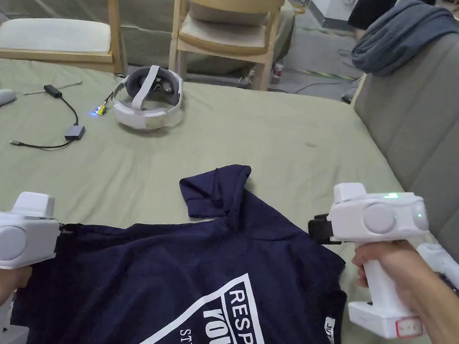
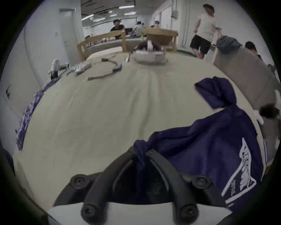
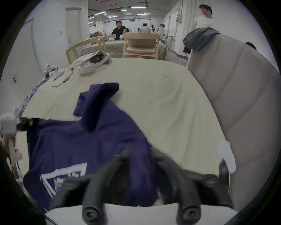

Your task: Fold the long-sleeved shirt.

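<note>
While both grippers (image 2: 140, 152) (image 3: 140, 153) pinch shirt (image 1: 193, 270), sleeve (image 1: 215, 191) trails.

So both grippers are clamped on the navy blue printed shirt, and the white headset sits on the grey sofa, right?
Not quite. The white headset sits on the green-covered table, as the head view shows. The left gripper does clamp the navy blue printed shirt; the right gripper is blurred.

Head view looking down, gripper views low, forward, sharing shirt (image 1: 217, 271)

Even, bright light from ceiling strip lamps (image 3: 137, 7) leaves soft shadows; both gripper views bulge fisheye-round with black corners, and the right gripper's black tongs (image 3: 140, 153) are motion-blurred.
</note>
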{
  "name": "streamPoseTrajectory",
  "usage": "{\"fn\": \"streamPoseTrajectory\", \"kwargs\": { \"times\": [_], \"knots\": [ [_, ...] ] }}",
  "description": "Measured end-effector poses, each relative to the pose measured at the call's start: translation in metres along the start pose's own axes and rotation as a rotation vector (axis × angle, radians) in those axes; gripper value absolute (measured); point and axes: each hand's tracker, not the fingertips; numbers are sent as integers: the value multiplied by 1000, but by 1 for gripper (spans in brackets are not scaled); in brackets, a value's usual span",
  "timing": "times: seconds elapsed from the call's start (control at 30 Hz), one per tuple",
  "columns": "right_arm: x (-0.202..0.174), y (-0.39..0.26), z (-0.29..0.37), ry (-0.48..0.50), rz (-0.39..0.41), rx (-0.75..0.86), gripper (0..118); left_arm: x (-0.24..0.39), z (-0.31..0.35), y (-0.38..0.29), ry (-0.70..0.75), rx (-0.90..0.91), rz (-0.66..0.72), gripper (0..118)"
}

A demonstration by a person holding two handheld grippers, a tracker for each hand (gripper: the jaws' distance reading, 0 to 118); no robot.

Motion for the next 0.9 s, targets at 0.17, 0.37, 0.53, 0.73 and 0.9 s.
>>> {"fn": "streamPoseTrajectory", "kwargs": {
  "times": [0.17, 0.37, 0.53, 0.73, 0.9],
  "knots": [
    [11, 38, -76, 23, 1, -154, 94, -5, 37, 2, -37, 79, 42, 12],
    [-18, 21, -121, 61, 95, -354, 63, 5, 48, -2, -13, 82, -8, 12],
    [-19, 17, -96, 81, 0, -315, 6, 5, 44, 3, -10, 82, -7, 12],
    [3, 43, -16, 83, 9, -162, 6, 4, 83, 41, -23, 189, -4, 12],
    [24, 115, 128, 57, 65, 117, 6, 0, 150, 107, -22, 356, -27, 12]
  ]
}}
